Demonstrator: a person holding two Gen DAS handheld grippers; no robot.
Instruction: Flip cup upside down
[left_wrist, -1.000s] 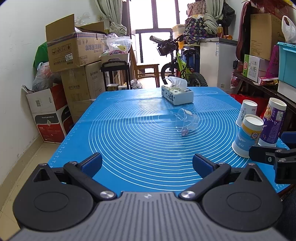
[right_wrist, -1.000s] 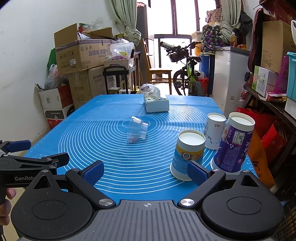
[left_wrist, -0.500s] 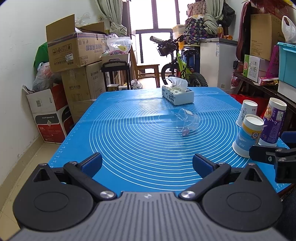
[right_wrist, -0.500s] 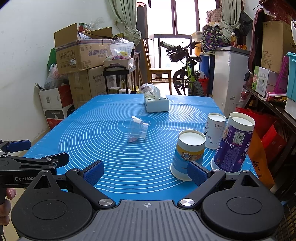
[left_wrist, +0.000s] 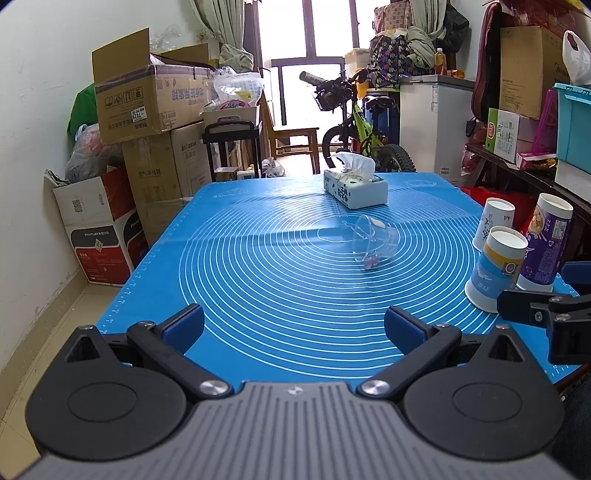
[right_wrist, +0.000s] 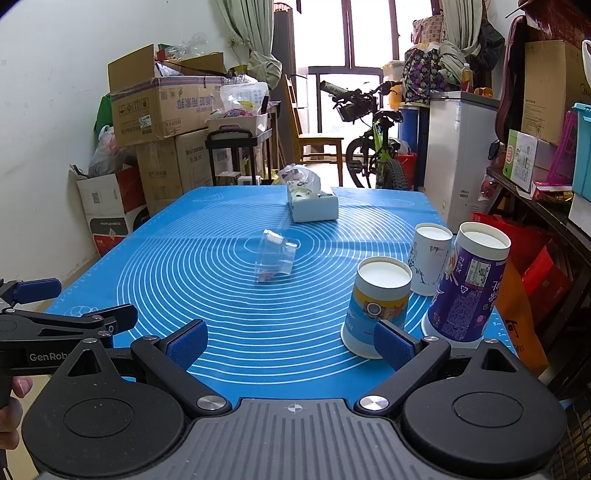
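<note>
**Clear cup on its side, mid-mat, ungrasped**

Clear plastic cup (left_wrist: 373, 243) lying on its side near centre of blue mat (left_wrist: 258, 288), mouth toward the left gripper's camera, base away. Not yet mouth-down, so flip judged pending. Tissue box (left_wrist: 355, 186) just behind it, apart. Three paper cups at right edge already inverted: yellow-blue cup (right_wrist: 376, 306), white cup (right_wrist: 430, 260), purple cup (right_wrist: 467, 282), clustered close together, probably finished and parked clear of the work zone. Left gripper (left_wrist: 293, 328) released, jaws spread wide, nothing between them, held low at near edge, well short of the cup. Right gripper (right_wrist: 291, 345) likewise released and empty, beside the yellow-blue cup, not touching. Thin transparent wall: likely to squash or skid under a hard pinch.
</note>
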